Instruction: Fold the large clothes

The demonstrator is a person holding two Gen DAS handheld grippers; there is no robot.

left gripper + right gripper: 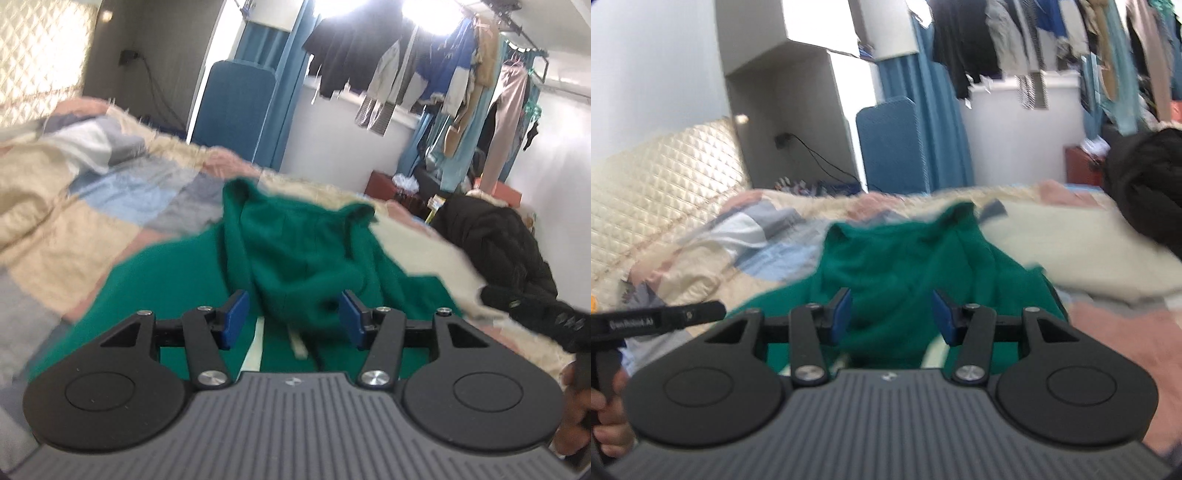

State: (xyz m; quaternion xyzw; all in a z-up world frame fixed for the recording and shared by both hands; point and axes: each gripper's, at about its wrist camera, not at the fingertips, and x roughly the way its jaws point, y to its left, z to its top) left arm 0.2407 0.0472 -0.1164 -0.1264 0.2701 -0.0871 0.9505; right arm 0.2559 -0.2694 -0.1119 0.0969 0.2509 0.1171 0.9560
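A green hoodie (295, 258) lies spread on a patchwork quilt (92, 199), hood bunched toward its far end. Just in front of the hoodie, the left gripper (293, 319) has its blue pads (234, 319) apart, nothing between them. A black padded coat (498, 243) lies right of the hoodie. Beyond the hoodie, clothes (388, 66) hang by a bright window.

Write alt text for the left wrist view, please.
A rumpled green hooded sweatshirt lies on a pastel patchwork bedspread, seen between the open blue-padded left gripper. A black padded coat lies to the right; clothes hang behind.
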